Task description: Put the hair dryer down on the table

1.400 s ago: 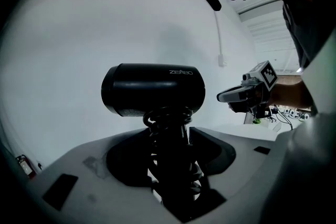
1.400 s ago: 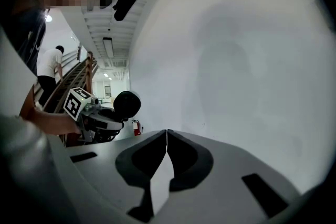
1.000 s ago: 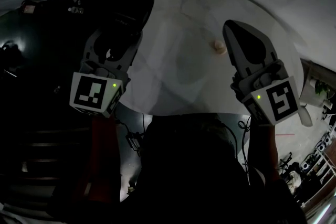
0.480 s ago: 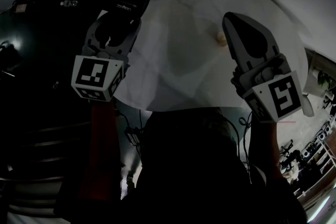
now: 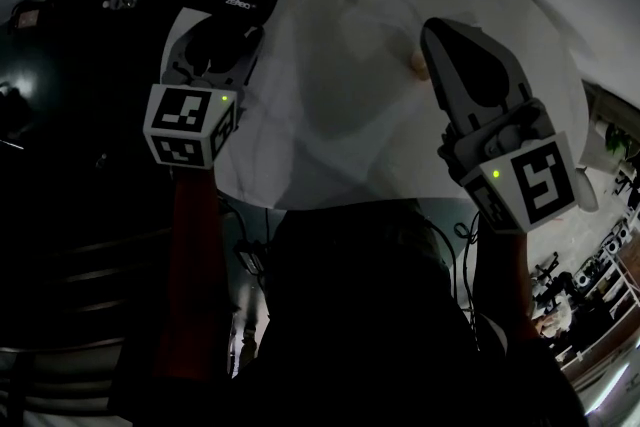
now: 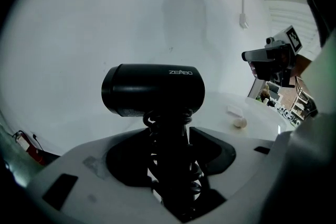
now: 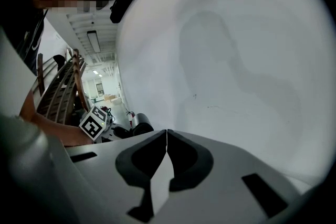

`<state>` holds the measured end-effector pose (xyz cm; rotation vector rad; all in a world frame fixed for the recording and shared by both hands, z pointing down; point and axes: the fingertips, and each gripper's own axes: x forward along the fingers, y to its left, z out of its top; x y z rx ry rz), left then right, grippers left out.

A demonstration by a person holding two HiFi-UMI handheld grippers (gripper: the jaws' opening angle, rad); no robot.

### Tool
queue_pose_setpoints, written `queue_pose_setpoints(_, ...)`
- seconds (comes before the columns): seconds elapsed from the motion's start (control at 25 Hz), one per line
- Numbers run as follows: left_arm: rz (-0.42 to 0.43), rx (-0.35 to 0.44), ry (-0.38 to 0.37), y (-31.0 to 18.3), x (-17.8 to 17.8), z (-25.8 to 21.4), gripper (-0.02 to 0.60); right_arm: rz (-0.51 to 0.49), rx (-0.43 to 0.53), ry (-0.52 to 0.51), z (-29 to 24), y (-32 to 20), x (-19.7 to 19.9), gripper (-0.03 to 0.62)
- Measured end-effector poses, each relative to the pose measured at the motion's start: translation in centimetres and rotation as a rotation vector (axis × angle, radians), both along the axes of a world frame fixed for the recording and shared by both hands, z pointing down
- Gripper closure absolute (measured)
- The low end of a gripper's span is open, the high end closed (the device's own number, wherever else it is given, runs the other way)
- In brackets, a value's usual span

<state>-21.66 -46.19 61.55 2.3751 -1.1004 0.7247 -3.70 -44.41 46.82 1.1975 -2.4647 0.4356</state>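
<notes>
In the middle of the head view I look down on a round white table (image 5: pixel 400 145); left of it everything is dark. A plain white wall (image 6: pixel 105 18) fills the left gripper view. At the left of the right gripper view, a ceiling strip lamp (image 7: pixel 95 41) shines above wooden slats (image 7: pixel 58 86).

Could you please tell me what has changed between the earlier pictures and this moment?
The left gripper, still shut on the hair dryer by its handle, has sunk toward the white table: in the head view it sits farther up and looks smaller. Nothing was let go. The right gripper stays shut, empty, in place; the small pale object has not moved.
</notes>
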Motion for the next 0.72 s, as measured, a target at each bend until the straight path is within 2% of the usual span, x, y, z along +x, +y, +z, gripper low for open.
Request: queue_pose_setpoints(0.72, 0.018, -0.206, -0.092, 1.2, -0.3, 7.1, 0.362, -0.008, -0.029, 0.006, 0.7, 0.0, -0.1, 0.586)
